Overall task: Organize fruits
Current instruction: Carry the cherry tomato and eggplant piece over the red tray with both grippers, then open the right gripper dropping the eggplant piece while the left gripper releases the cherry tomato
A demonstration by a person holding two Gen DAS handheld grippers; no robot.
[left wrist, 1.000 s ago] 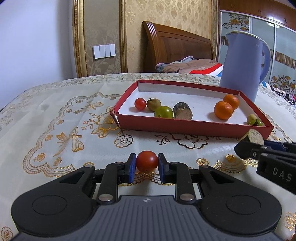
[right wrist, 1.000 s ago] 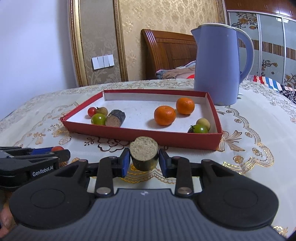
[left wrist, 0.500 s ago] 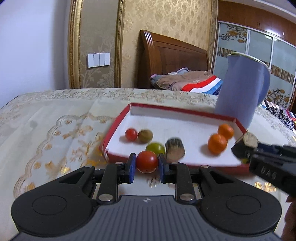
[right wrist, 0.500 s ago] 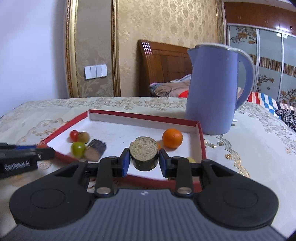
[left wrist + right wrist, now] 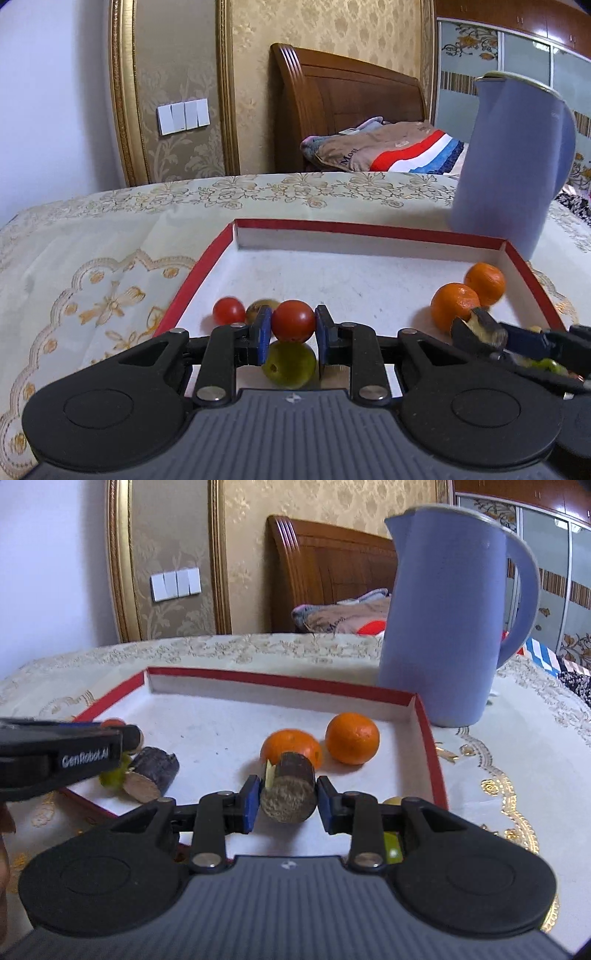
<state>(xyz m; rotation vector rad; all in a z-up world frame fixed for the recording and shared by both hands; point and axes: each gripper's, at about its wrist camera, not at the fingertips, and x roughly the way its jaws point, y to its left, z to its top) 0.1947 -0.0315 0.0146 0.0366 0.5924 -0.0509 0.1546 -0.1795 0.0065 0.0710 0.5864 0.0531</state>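
Embroidered tablecloth (image 5: pixel 92 280) (bedroom, gilt wallpaper (image 5: pixel 332 33)).

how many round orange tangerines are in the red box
2: one round orange tangerine lies near the red box's right wall; the other sits just left of it, partly hidden behind the held dark stub.

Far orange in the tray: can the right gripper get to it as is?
Probably not yet. The right gripper is shut on a sugarcane piece, and the near orange sits partly between it and the far orange.

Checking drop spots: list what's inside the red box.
Red box: two oranges, a cut dark stalk piece, a red tomato, a green fruit. Other fruits are partly covered by the held grippers.
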